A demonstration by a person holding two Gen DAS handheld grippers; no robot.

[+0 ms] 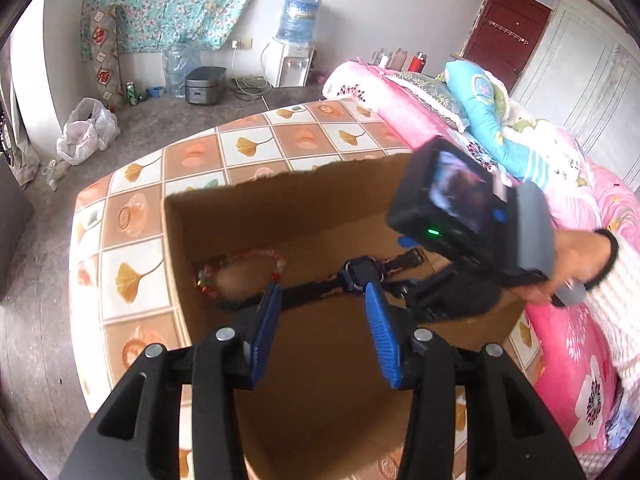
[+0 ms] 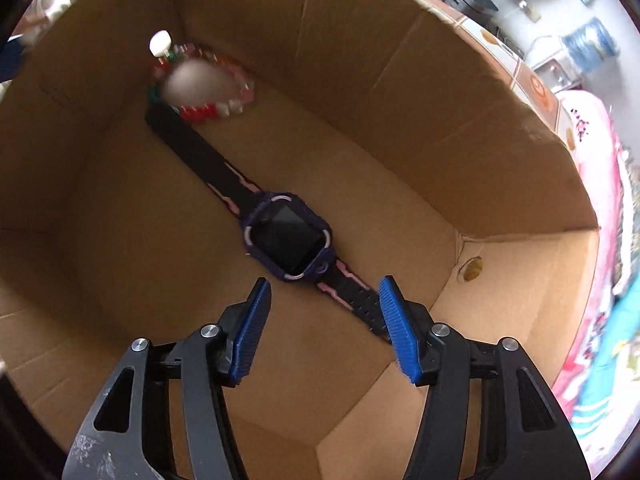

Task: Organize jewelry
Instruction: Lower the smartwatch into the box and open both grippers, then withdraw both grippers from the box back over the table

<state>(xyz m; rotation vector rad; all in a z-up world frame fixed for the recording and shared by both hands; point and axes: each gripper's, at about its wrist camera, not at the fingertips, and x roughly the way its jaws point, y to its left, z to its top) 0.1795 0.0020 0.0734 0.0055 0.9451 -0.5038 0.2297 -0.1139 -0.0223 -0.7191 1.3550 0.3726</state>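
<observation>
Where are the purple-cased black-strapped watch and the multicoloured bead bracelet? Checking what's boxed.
purple-cased black-strapped watch (image 2: pixel 289 240), right wrist view, on its dark screen.
multicoloured bead bracelet (image 2: pixel 218 111), right wrist view, on its red and white beads.

Water dispenser by the wall, rice cooker (grey), plastic bag on floor

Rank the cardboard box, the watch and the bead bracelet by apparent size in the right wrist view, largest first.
1. Cardboard box, filling most of the view.
2. Watch, strap laid out flat across the box floor.
3. Bead bracelet; it lies farther from the camera, which shrinks it somewhat.
</observation>
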